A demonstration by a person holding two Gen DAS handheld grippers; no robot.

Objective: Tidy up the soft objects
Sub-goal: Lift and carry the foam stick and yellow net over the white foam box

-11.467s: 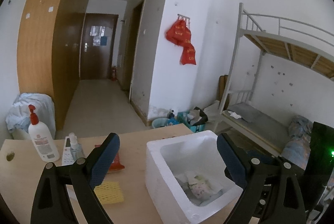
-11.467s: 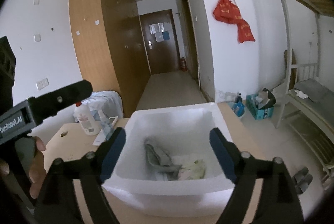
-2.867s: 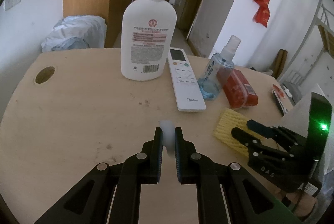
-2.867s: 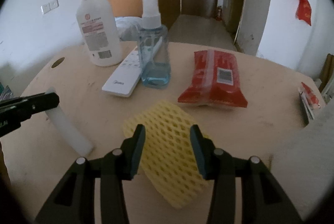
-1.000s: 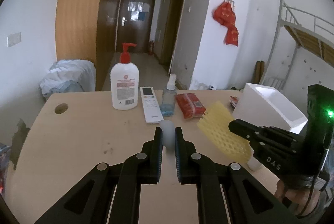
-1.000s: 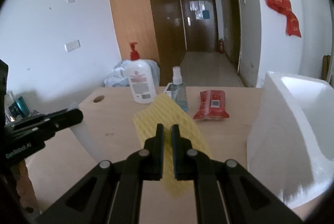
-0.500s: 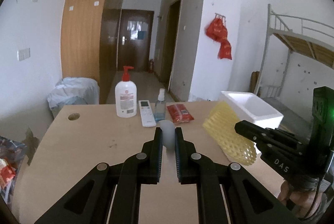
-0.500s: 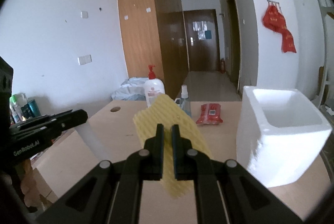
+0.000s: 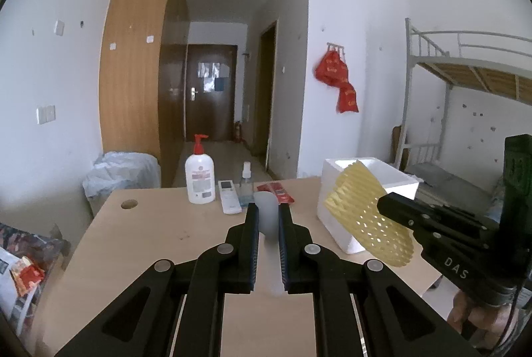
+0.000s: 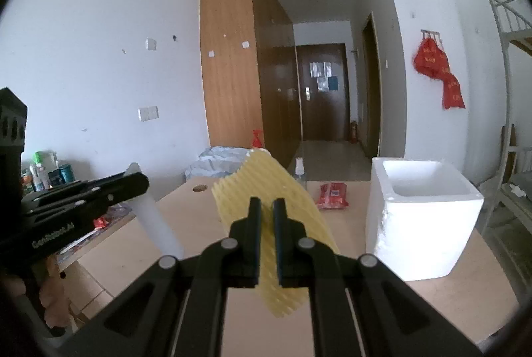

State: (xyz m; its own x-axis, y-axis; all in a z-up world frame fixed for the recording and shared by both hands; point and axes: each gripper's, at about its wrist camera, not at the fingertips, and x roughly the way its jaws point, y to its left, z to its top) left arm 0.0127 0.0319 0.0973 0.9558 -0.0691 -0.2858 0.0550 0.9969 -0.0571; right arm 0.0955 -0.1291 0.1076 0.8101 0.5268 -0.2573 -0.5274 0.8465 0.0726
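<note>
My left gripper [image 9: 268, 211] is shut on a white foam strip [image 9: 266, 207] and holds it high above the wooden table [image 9: 159, 224]. My right gripper [image 10: 267, 207] is shut on a yellow foam net [image 10: 266, 187], also held in the air. The net also shows in the left wrist view [image 9: 365, 217], in front of the white foam box [image 9: 392, 177]. The strip shows in the right wrist view [image 10: 156, 217] at the left. The box [image 10: 422, 217] stands open on the table at the right.
A white pump bottle [image 9: 199, 177], a remote control [image 9: 229, 195], a small spray bottle [image 9: 246, 184] and a red packet [image 10: 332, 195] stand at the table's far side. A bunk bed [image 9: 465, 111] is at the right. A covered bin [image 9: 123, 171] stands behind the table.
Both grippers have risen and pulled back from the table with their foam pieces. The table and box look smaller and farther off.
</note>
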